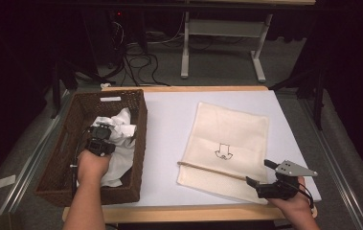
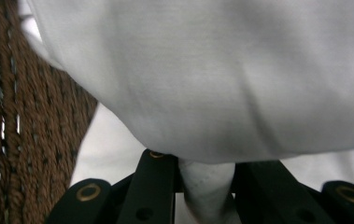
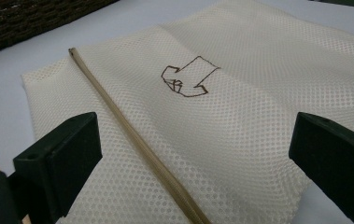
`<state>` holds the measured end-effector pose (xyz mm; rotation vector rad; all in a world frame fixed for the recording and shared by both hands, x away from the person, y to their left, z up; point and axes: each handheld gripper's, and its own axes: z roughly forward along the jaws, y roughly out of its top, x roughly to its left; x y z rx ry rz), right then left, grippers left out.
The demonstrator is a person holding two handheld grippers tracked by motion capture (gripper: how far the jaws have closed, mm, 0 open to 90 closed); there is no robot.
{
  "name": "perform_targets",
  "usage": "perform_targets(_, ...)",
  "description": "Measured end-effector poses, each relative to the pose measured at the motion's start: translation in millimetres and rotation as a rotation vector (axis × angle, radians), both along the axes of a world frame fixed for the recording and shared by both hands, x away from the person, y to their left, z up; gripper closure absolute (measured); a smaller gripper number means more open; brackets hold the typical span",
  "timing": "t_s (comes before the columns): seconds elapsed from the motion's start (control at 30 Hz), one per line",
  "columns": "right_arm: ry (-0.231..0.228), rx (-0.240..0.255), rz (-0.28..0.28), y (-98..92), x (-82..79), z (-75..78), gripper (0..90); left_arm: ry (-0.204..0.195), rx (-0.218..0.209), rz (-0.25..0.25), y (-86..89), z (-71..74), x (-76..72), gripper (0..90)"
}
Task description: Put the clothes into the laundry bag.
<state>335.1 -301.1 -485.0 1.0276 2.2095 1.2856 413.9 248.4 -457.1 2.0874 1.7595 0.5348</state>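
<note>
A white cloth [image 1: 120,136] lies bunched in the brown wicker basket [image 1: 69,139] at the table's left. My left gripper [image 1: 103,132] reaches into the basket and is shut on a fold of that white cloth [image 2: 240,88], which bulges above the jaws. A cream mesh laundry bag [image 1: 229,143] with a small brown drawing and a zipper lies flat on the white table cover. My right gripper [image 1: 258,173] stands open at the bag's near right corner, its jaws wide apart over the mesh bag [image 3: 221,135] and the zipper [image 3: 142,149].
The basket's woven wall [image 2: 20,140] is close on the left of the cloth. The white table cover [image 1: 167,143] lies between basket and bag. The wooden table edge [image 1: 184,213] runs along the front. Cables and a desk frame [image 1: 217,43] are on the floor beyond.
</note>
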Motion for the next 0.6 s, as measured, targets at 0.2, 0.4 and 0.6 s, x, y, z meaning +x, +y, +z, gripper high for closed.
perform_targets(0.2, 0.003, 0.002, -0.003, 0.4, 0.0, -0.3, 3.2, -0.117, -0.007, 0.012, 1.8, 11.1, -7.0, 81.2)
perform_targets(0.4, 0.001, 0.002, -0.007, 0.4, -0.4, -0.3, 3.1, -0.253, -0.020, 0.037, 5.6, 22.1, -16.4, 81.2)
perform_targets(0.6, -0.003, -0.002, -0.005, -0.2, -0.3, -0.2, 3.1, -0.369, -0.027, 0.065, 8.6, 30.1, -25.5, 81.2)
